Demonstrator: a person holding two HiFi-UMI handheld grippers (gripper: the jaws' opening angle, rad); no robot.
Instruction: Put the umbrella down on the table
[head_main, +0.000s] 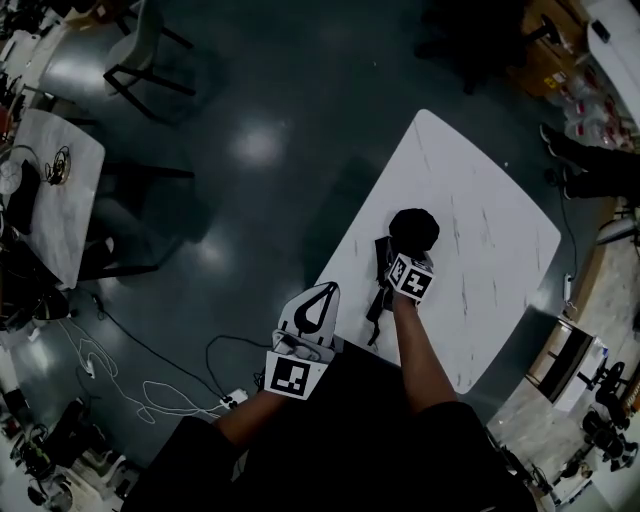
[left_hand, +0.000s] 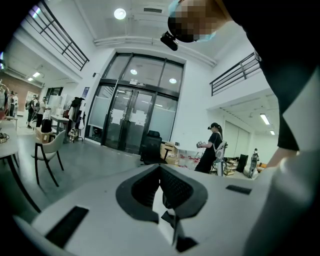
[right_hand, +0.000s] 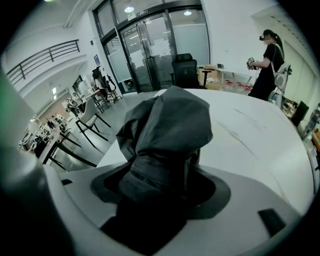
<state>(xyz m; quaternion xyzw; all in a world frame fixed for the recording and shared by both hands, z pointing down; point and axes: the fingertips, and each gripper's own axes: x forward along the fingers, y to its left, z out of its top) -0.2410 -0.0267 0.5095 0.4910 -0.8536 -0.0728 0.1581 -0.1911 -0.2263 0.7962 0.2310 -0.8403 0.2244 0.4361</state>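
A folded black umbrella (head_main: 413, 230) is held over a white marble-patterned table (head_main: 490, 260), its bunched dark fabric (right_hand: 167, 135) rising out of the right gripper (head_main: 400, 258) and a black strap (head_main: 377, 305) hanging from it towards the table's near edge. Seen from the right gripper view, the jaws of that gripper (right_hand: 165, 175) are clamped on the umbrella's lower part, with cloth filling the space between them. From the head view the umbrella sits above the near half of the tabletop; whether it touches the surface cannot be told. The left gripper (head_main: 322, 292) is held off the table's near-left edge, over the dark glossy floor (head_main: 250, 150), and in its own view its jaws (left_hand: 160, 172) are pressed together with nothing between them. The person's bare forearms (head_main: 420, 350) run up to both tools from the bottom of the head view. Farther out, a second pale table (head_main: 60, 190) stands at the left with a chair (head_main: 140, 60) beyond it, and pale cables (head_main: 120, 385) trail across the floor near the person's feet. In the background of the gripper views a person in dark clothes (right_hand: 267, 65) stands beside the far end of the table, and tall glass doors (left_hand: 135, 120) close off the hall.
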